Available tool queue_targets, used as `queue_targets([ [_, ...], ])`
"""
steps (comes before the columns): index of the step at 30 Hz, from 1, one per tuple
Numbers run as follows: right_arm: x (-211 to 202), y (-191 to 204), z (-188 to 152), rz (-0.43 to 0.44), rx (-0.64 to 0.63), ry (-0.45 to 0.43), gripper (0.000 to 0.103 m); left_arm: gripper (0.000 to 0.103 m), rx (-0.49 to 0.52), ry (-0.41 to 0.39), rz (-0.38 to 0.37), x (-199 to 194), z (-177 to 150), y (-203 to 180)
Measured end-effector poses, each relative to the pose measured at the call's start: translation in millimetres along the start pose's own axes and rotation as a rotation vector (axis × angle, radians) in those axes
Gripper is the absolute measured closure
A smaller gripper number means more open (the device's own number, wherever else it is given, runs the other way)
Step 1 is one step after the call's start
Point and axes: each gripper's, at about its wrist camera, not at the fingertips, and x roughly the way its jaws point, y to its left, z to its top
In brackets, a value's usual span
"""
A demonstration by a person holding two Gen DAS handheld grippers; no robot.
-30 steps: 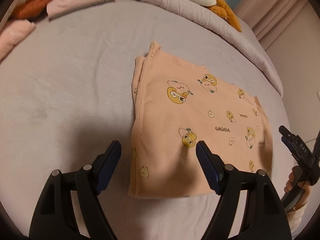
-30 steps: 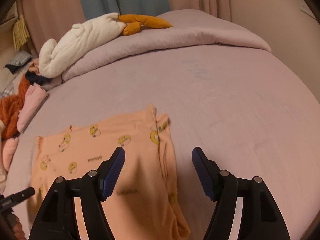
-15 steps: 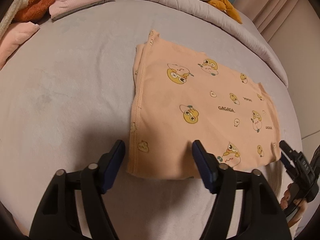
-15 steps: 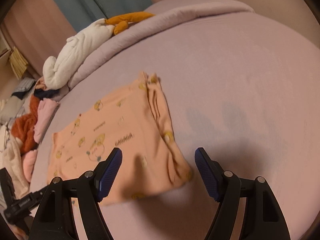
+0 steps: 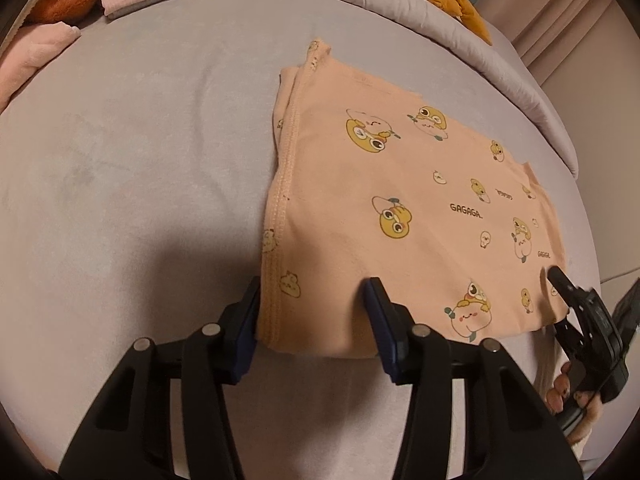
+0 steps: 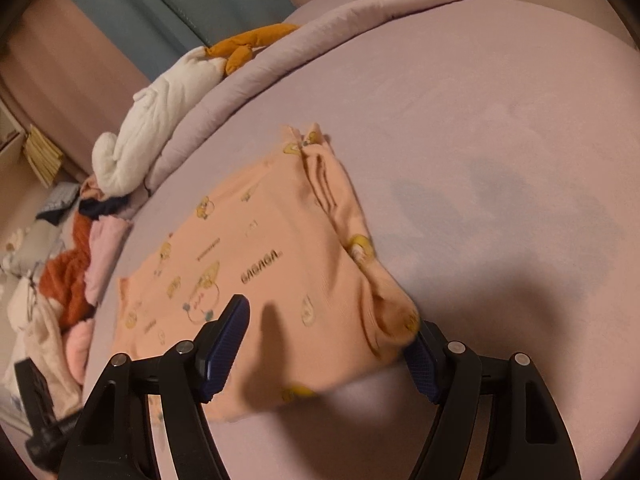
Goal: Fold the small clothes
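Left wrist view shows the peach garment (image 5: 400,208) lying folded and flat on the lilac bed (image 5: 140,184), in the centre and right of the frame. The left gripper (image 5: 312,320) stands at the lower centre with its jaws spread apart, holding nothing. The near left corner of the garment, with its stitched hem, lies between the two jaws; the left jaw sits just beside the hem edge and the right jaw lies over the cloth. At the lower right of this frame the right gripper (image 5: 580,312) reaches the near right corner of the garment.

In the right wrist view the right gripper (image 6: 328,340) also has its jaws released and wide. The garment (image 6: 260,264) fills the centre of the frame, and its near bunched corner lies between the jaws, just beside the right jaw, whose tip it partly hides. Whether the jaws touch the cloth cannot be told.

A pile of clothes (image 6: 72,280) lies at the left edge, and a white plush toy (image 6: 156,120) rests on the folded duvet (image 6: 320,40) at the upper left.
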Motion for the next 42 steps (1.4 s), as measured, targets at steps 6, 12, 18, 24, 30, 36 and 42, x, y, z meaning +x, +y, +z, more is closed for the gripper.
queue_targets([
  [6, 15.7, 1.8, 10.1, 0.049, 0.05, -0.008, 0.058, 0.055, -0.004, 0.01, -0.004, -4.0, -0.3, 0.5],
  [12, 10.4, 4.3, 13.7, 0.071, 0.04, -0.019, 0.088, 0.055, -0.012, 0.011, -0.011, -10.0, -0.1, 0.4],
  [18, -11.1, 8.9, 14.8, 0.105, 0.034, -0.051, 0.091, 0.054, -0.023, 0.03, -0.045, -1.9, 4.4, 2.4],
  [24, -7.8, 11.7, 15.0, 0.085, 0.018, -0.044, 0.091, 0.087, -0.041, 0.04, -0.1, 10.7, 12.5, -2.5],
  [30, -9.1, 11.9, 15.6, 0.092, 0.024, -0.032, 0.091, 0.095, -0.037, -0.013, -0.12, -12.5, 7.6, -5.4],
  [36, -30.9, 11.1, 11.3, 0.056, 0.015, -0.018, 0.091, 0.096, 0.007, -0.014, -0.175, -50.0, -10.2, -7.1],
  [42, -42.9, 6.1, -0.7, -0.013, -0.011, 0.004, 0.091, 0.096, 0.054, 0.013, -0.171, -57.7, -39.6, -14.5],
])
